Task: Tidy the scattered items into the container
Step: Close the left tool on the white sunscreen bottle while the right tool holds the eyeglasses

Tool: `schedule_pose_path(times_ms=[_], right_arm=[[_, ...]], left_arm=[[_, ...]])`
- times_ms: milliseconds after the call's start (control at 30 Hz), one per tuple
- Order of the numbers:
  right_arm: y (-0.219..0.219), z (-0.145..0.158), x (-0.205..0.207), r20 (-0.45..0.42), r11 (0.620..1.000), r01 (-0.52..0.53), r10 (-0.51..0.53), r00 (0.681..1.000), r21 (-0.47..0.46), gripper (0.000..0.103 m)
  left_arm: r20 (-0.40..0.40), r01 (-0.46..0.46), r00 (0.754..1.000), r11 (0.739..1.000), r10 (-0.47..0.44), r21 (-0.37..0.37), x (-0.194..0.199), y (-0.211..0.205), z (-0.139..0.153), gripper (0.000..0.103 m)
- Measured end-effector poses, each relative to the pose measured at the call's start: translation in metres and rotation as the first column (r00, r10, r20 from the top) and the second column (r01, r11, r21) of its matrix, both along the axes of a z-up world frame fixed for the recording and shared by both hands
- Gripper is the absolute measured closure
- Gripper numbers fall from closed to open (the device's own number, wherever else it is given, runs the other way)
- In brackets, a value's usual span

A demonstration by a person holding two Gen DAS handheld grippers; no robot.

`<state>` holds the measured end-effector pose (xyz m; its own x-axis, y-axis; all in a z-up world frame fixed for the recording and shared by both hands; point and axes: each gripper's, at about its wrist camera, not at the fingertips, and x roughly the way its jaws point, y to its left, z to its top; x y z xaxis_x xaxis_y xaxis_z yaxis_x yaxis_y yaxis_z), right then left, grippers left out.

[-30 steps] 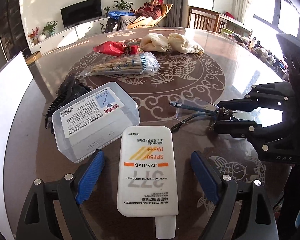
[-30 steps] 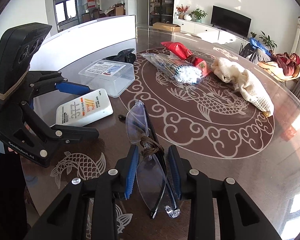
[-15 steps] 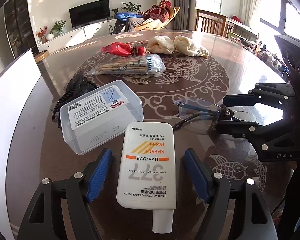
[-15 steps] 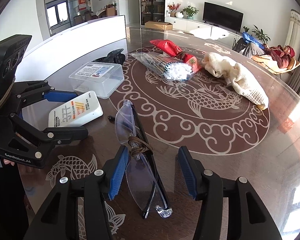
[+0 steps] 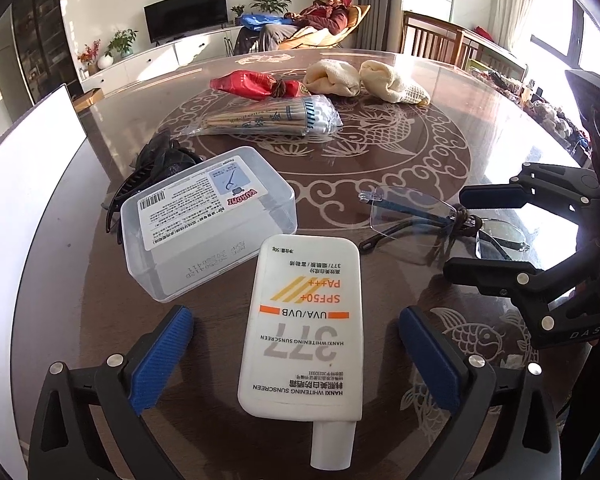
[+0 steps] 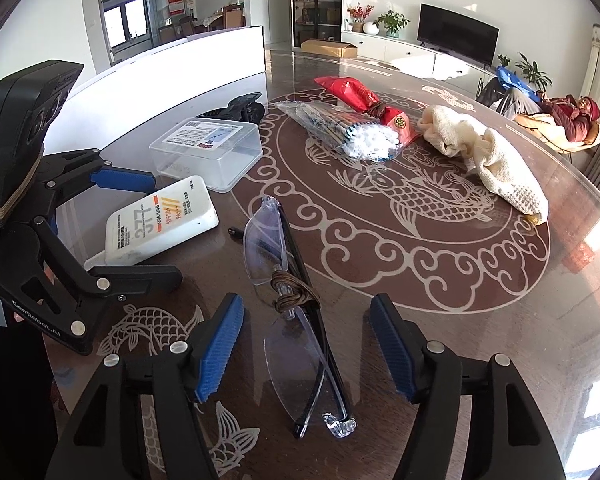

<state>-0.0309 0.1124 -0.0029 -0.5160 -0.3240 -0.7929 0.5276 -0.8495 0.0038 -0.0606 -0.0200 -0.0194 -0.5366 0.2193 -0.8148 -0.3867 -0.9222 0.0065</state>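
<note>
A white sunscreen tube [image 5: 300,320] lies flat on the table between the fingers of my left gripper [image 5: 296,360]. Those jaws are opening, with a gap on each side of the tube. Rimless glasses [image 6: 284,280] tied with a brown cord lie between the blue pads of my right gripper [image 6: 306,344]. Its jaws are also opening and neither pad touches the frame. In the right wrist view the left gripper [image 6: 166,229] flanks the sunscreen tube [image 6: 160,224]. A clear plastic box [image 5: 208,220] with a label sits just beyond the tube.
A black hair claw [image 5: 156,160] lies behind the box. Farther back are a pack of cotton swabs [image 5: 276,120], a red packet [image 5: 256,84] and a cream cloth [image 5: 364,78]. A white panel [image 5: 24,184] lines the table's left edge. A person reclines in a chair beyond.
The right gripper's pads, closed on the glasses' bridge a second ago, have spread apart and the glasses rest on the table. The left gripper's jaws have widened around the tube.
</note>
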Motion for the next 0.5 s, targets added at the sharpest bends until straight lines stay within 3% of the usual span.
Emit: schedule_pose_path(times_ms=[500], right_arm=[[-0.0002,-0.0001,0.0014,-0.002,1.000,0.002,-0.002,1.000,0.001,0.035]], left_arm=[[0.000,0.000,1.000,1.000,0.000,0.000,0.0002,-0.0002,0.0004,0.000]])
